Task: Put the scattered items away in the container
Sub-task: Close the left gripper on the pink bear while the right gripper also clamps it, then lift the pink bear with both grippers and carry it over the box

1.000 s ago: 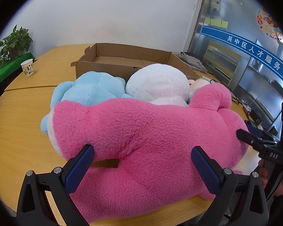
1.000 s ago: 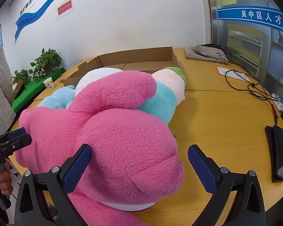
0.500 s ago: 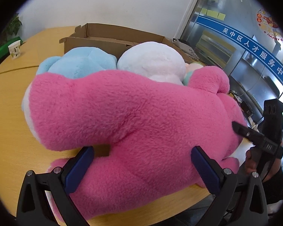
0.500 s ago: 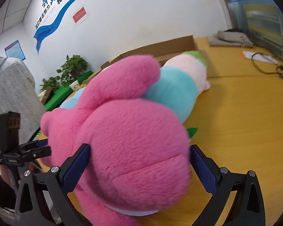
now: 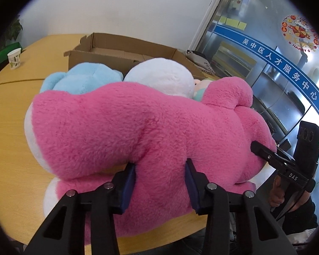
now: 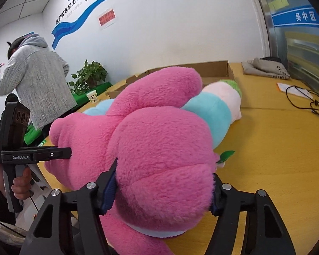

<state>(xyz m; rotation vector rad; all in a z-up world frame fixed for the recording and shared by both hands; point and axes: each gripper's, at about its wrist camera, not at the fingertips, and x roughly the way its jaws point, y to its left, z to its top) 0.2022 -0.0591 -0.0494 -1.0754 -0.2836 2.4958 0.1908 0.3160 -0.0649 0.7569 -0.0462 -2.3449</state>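
Both grippers closing on the pink plush toy, which lies along the near edge of the tabletop. Left gripper pads sunk into its body fur; right gripper pads pressed into the rounded end. Blue plush and white plush sit behind it, against the open cardboard box farther in. Paper cup near far left edge.

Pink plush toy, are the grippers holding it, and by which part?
Both jaws are closing on the pink plush toy: left gripper pinches its body, right gripper its head end.
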